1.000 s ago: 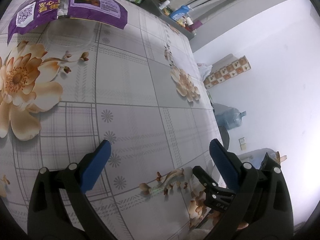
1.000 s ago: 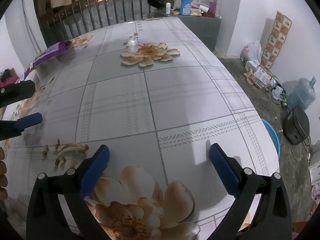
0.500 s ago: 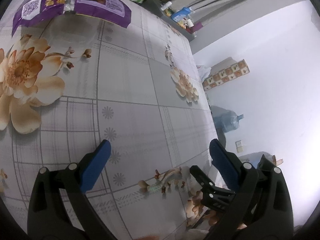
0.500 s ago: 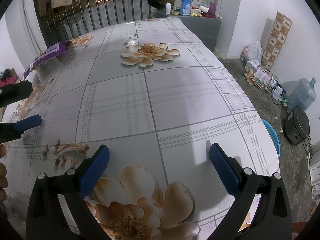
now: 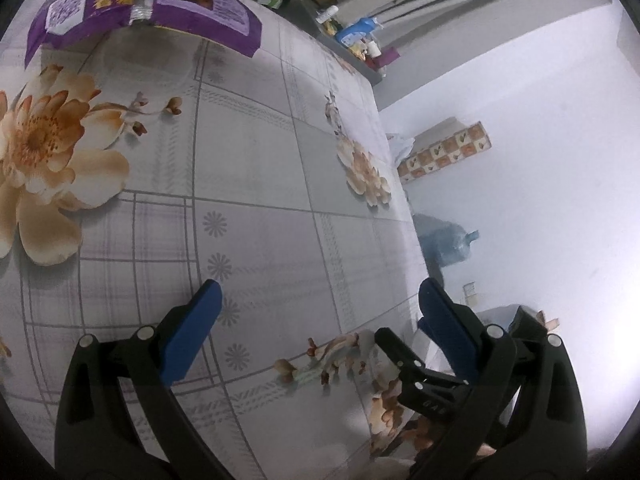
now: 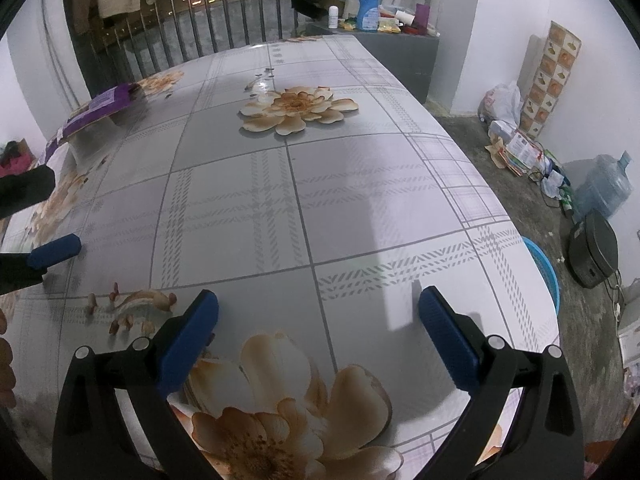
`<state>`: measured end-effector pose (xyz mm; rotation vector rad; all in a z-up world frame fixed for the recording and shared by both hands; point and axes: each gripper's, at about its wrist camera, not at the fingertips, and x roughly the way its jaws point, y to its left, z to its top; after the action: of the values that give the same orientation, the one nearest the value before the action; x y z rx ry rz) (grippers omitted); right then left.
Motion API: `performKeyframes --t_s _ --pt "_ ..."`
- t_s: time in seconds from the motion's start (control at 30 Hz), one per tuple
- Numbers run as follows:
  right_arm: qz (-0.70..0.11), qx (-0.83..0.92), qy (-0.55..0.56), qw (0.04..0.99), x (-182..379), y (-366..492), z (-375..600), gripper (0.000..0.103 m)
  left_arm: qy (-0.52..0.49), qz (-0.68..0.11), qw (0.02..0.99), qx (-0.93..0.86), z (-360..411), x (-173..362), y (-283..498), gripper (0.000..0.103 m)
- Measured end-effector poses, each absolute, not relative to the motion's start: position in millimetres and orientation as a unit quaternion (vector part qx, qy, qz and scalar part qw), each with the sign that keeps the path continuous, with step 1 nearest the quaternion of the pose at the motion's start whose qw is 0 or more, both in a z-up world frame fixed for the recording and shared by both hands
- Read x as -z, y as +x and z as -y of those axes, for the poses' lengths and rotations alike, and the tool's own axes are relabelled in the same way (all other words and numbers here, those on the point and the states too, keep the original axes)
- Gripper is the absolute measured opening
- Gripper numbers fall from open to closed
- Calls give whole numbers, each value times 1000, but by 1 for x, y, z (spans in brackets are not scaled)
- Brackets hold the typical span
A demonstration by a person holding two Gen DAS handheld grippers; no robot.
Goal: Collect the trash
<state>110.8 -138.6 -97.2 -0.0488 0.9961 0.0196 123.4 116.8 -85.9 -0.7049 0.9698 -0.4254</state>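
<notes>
The tablecloth (image 6: 360, 184) was grey with check lines and big orange-cream flowers. At the upper left of the left wrist view lay a purple snack bag (image 5: 140, 12) with white and yellow print. Both grippers (image 5: 316, 300) (image 6: 318, 308) were black with blue pads.

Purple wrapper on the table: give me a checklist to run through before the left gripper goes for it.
1. Purple wrapper in view of the left camera: ok, at the far end of the table.
2. Left gripper open and empty: ok.
3. Path across the tablecloth to the wrapper free of things: ok.
4. Right gripper out of the way: ok, open and empty, to the left one's right.
5. Wrapper lying flat: not ok, its near edge arches off the cloth.
6. Anything under the wrapper: cannot tell.
</notes>
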Motion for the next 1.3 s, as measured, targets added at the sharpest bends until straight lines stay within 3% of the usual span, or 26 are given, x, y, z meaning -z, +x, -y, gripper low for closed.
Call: performKeyframes --t_s 0.13,0.4,0.53,0.63,0.77,1.07,1.13,1.2,1.3 --pt "-495 -26 -21 868 91 117 138 97 -306 -451 820 175 -118 76 121 94" --pt "-439 -103 48 891 38 144 131 97 -219 -330 905 154 -157 2 94 94" --pt "-431 -156 76 886 21 174 113 91 -193 -282 930 133 -191 -24 91 93" --pt "-433 -195 102 874 13 202 94 84 -200 -280 933 104 -223 -28 101 75" --pt "-451 -255 136 845 13 244 61 76 -227 -301 924 69 -265 -19 128 60" --pt "-534 -323 237 745 70 365 -17 68 -358 -394 846 40 -331 51 213 37" --pt "-566 -331 252 712 93 377 -31 60 -373 -407 832 50 -327 63 220 32" --pt "-590 -348 254 683 109 382 -43 44 -378 -421 822 68 -318 71 225 30" --pt "-603 -351 253 670 120 374 -42 33 -371 -432 816 96 -293 78 224 26"
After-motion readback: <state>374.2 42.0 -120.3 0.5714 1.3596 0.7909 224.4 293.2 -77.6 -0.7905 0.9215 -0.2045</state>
